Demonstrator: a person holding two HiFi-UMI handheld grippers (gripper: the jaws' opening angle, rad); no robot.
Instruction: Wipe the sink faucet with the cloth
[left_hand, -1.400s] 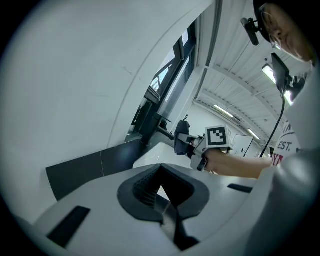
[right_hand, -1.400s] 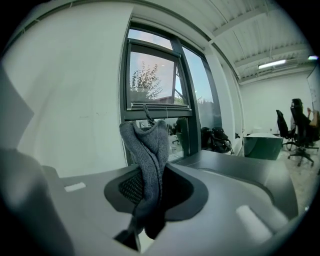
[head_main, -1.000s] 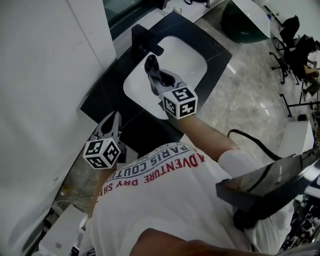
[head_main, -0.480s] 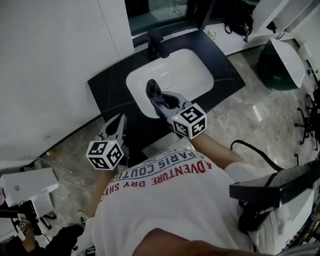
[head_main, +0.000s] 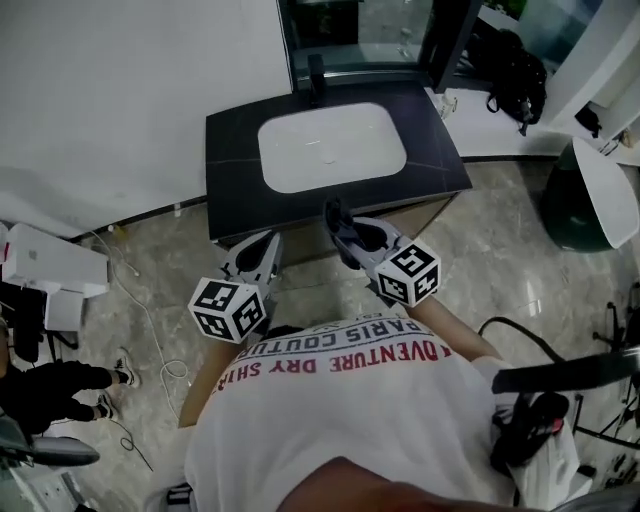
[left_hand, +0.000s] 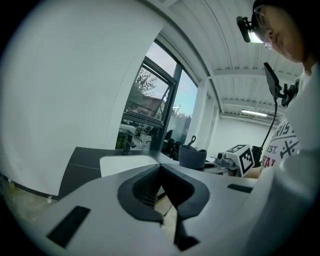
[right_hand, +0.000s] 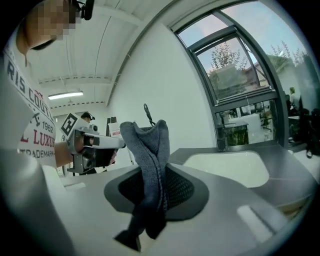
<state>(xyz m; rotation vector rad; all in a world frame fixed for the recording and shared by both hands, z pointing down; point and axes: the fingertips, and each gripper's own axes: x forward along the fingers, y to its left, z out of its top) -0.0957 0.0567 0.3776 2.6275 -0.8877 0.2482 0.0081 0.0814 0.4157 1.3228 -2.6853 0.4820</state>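
Note:
A black faucet (head_main: 316, 75) stands at the back of a white sink basin (head_main: 372, 170) set in a black counter (head_main: 228, 145). My right gripper (head_main: 338, 222) is shut on a dark grey cloth (right_hand: 148, 160), held just in front of the counter's front edge, away from the faucet. The cloth (head_main: 335, 215) sticks up between the jaws of the right gripper (right_hand: 150, 172). My left gripper (head_main: 268, 248) is shut with nothing in it, left of the right one, over the floor. In the gripper views the faucet (left_hand: 127, 145) (right_hand: 221, 135) is small and far off.
A window (head_main: 360, 30) runs behind the counter, with a white wall (head_main: 120, 90) to its left. Marble floor (head_main: 500, 240) surrounds the vanity. A white box (head_main: 50, 265) and cables (head_main: 150, 320) lie at left; a dark bag (head_main: 510, 65) and green-and-white tub (head_main: 585, 200) sit at right.
Both grippers have drawn back from over the basin to in front of the counter's edge. The head view has pulled away, so the whole vanity shows. The cloth stays held.

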